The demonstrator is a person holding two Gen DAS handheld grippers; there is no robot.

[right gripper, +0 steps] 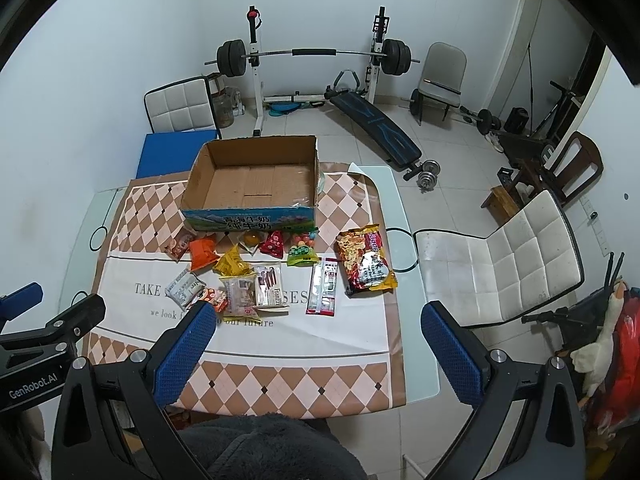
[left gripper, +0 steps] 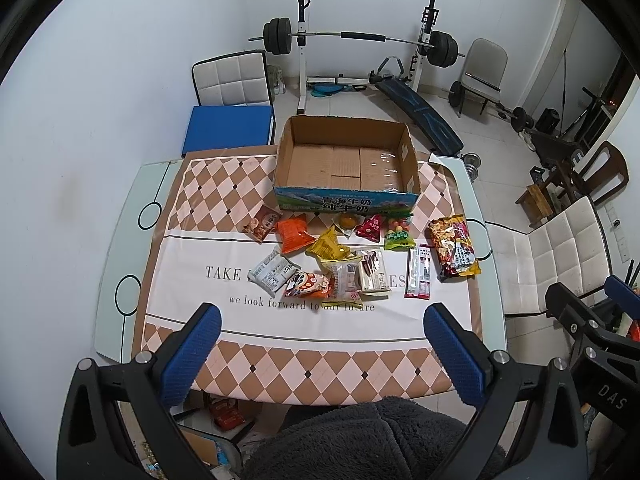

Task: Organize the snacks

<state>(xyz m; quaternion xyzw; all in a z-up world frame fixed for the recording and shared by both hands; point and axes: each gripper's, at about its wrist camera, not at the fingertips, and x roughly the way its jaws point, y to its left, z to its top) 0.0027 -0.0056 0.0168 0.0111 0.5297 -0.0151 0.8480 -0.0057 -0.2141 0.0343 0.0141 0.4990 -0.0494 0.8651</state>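
Observation:
An open empty cardboard box (left gripper: 346,160) (right gripper: 252,178) stands at the far side of the table. Several snack packs lie in front of it: a large red noodle bag (left gripper: 454,248) (right gripper: 365,260), an orange pack (left gripper: 294,234) (right gripper: 203,254), a yellow pack (left gripper: 327,245), a white Franzzi pack (left gripper: 373,271) (right gripper: 270,284) and a red-white sachet (left gripper: 419,272) (right gripper: 325,286). My left gripper (left gripper: 322,320) is open and empty above the near table edge. My right gripper (right gripper: 318,320) is open and empty, to the right of the left one.
The table carries a checked cloth (left gripper: 304,328) on a glass top (right gripper: 416,280). White chairs stand at the right (right gripper: 500,260) and far left (left gripper: 232,80). A weight bench and barbell rack (left gripper: 356,40) stand behind. A blue pad (left gripper: 228,126) sits beyond the table.

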